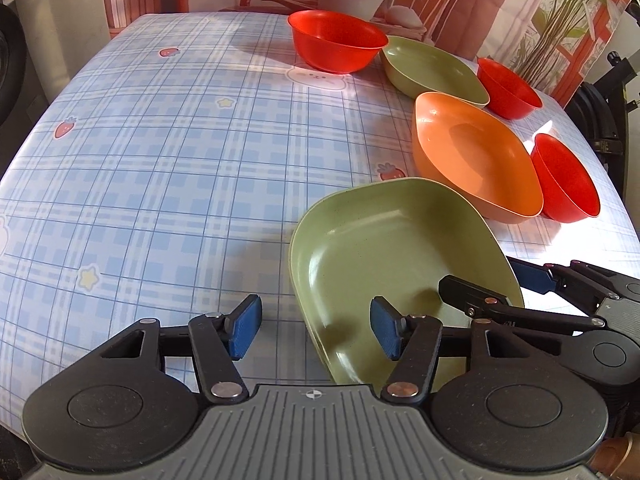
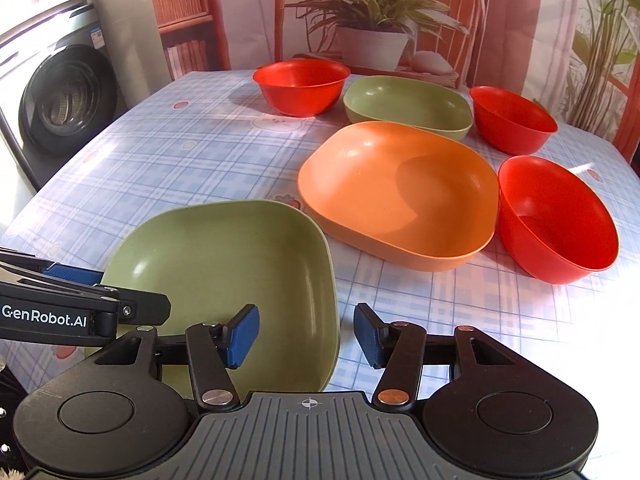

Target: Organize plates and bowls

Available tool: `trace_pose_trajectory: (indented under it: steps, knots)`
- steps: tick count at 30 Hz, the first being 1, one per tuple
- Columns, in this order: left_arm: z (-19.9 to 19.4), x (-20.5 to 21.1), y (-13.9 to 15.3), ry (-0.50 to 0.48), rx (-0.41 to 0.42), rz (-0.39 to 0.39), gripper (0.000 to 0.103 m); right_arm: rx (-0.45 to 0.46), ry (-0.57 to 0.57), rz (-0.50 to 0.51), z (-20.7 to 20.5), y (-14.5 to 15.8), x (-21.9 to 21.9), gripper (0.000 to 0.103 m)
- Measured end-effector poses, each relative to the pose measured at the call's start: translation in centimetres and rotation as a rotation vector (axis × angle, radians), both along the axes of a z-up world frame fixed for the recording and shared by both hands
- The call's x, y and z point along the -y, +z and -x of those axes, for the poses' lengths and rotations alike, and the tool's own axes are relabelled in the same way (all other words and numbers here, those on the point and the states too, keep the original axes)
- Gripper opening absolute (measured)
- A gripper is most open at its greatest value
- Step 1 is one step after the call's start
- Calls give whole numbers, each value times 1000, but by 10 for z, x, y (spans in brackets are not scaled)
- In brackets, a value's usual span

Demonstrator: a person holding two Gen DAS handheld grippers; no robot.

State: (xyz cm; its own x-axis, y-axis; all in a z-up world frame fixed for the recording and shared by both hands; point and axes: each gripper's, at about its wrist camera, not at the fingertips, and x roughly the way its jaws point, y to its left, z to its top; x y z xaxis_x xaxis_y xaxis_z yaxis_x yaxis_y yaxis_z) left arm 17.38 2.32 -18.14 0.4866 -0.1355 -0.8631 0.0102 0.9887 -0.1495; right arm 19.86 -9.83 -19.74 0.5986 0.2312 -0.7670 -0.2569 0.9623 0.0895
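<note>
Green first: the near green plate [image 1: 392, 264] sits right under both my tools. My left gripper [image 1: 316, 332] straddles the plate's left rim, one blue pad over the tablecloth [image 1: 160, 160] and the other over the plate's floor, with clear daylight on both sides of the rim, so it is part-open and gripping nothing. My right gripper [image 2: 306, 336] does the same on the plate's right rim, its left pad inside the dish and its right pad outside over the cloth; also half-wide, pads not pressing (I can't tell whether either pad brushes the plastic). No earlier view to compare.

Ahead of the right tool and just past the green plate lies the orange plate [image 2: 400, 196], touching or nearly so. Beyond that is a second green plate [image 2: 408, 104]. Three red bowls sit apart: far bowl [image 2: 300, 84] ahead-left, another [image 2: 512, 120] ahead-right, the nearest [image 2: 556, 220] just right of the orange plate.
</note>
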Motion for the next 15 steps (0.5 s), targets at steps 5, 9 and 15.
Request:
trace_pose_trajectory:
  steps: [5, 9, 15]
  knots:
    - [2, 3, 0, -18, 0, 11, 57, -14, -22, -23, -1, 0, 7, 42]
    - [5, 2, 1, -43, 7, 55, 31, -21, -31, -42, 0, 0, 10, 34]
    - [9, 2, 3, -28, 25, 43, 24, -36, -57, -88, 1, 3, 18, 22]
